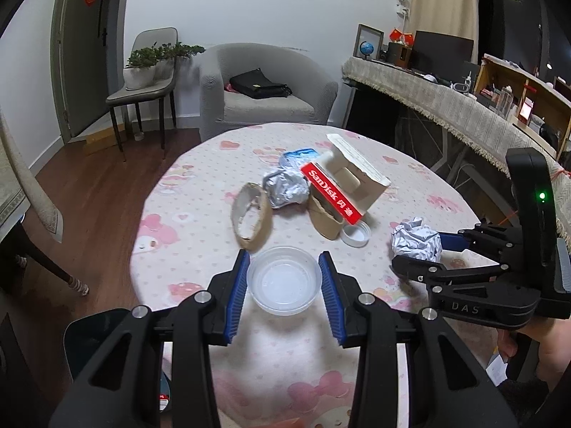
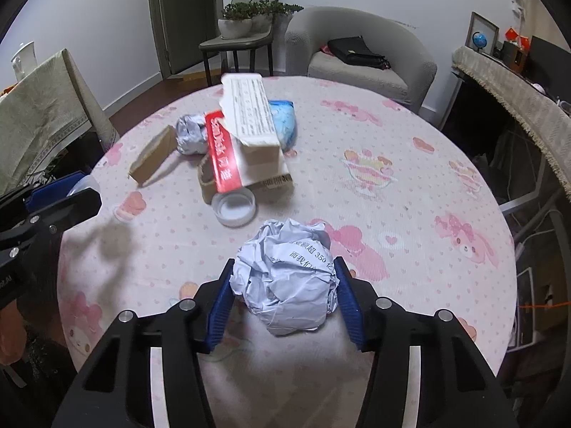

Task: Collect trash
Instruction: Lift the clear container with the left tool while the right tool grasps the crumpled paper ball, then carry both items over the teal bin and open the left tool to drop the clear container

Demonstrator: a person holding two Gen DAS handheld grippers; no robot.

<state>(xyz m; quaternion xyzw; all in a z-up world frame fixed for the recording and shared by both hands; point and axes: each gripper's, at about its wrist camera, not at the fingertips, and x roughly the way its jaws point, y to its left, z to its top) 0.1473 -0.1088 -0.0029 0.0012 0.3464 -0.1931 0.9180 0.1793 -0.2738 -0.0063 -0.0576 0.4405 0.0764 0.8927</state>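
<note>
Across the pink-printed tablecloth (image 1: 200,214) we bracket two pieces of trash at once, our left gripper (image 1: 284,278) spread around the clear plastic cup (image 1: 283,284) and our right gripper (image 2: 284,285) pressing the crumpled paper ball (image 2: 285,274), saving trips.

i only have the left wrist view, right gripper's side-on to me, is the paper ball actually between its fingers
Observer: Yes. In the right wrist view the crumpled paper ball fills the gap of the right gripper, blue pads on both sides.
Operator: any print on it
Observer: Black Chinese print and "350" on its upper face.
Operator: what's on the back of the sandisk box
Observer: The SanDisk box shows a flap of small black print and a barcode at its lower edge.
</note>
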